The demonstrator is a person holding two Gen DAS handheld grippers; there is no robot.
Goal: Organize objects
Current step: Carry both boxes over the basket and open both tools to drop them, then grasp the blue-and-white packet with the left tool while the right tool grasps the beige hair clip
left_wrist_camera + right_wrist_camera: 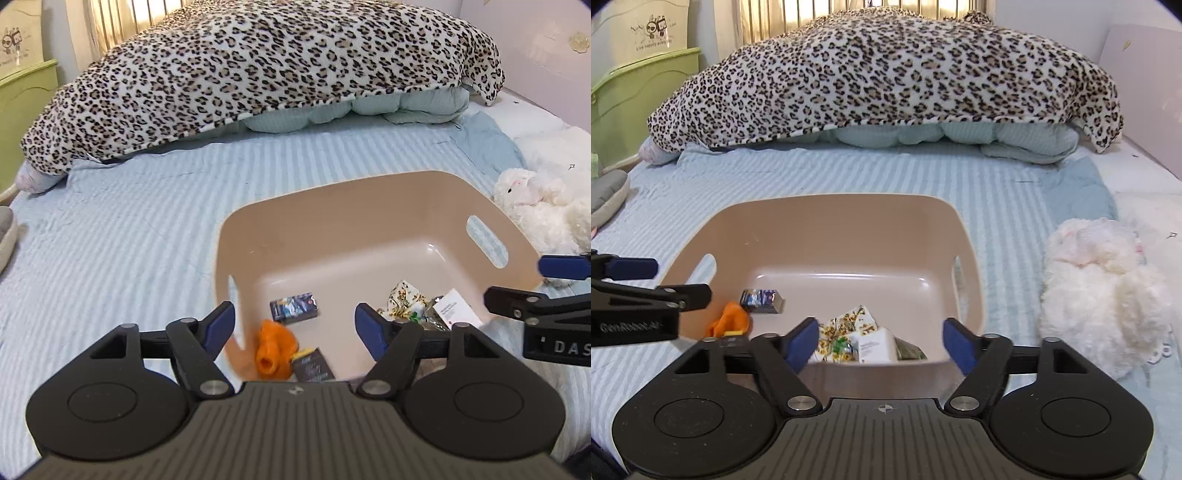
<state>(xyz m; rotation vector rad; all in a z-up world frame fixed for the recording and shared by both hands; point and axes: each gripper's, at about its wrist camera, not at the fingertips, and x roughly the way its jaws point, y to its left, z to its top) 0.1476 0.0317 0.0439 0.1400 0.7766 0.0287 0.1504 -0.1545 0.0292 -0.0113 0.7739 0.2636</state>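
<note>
Left gripper and right gripper both gape wide, holding nothing, over the near rim of the beige basket. Inside: orange cloth near-left, white box right.

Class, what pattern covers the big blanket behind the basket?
Leopard print on the blanket, clearest in the right wrist view.

Striped pale-blue bedspread; leopard-print blanket heaped over quilt; green cabinet left; backlit curtain behind.
</note>
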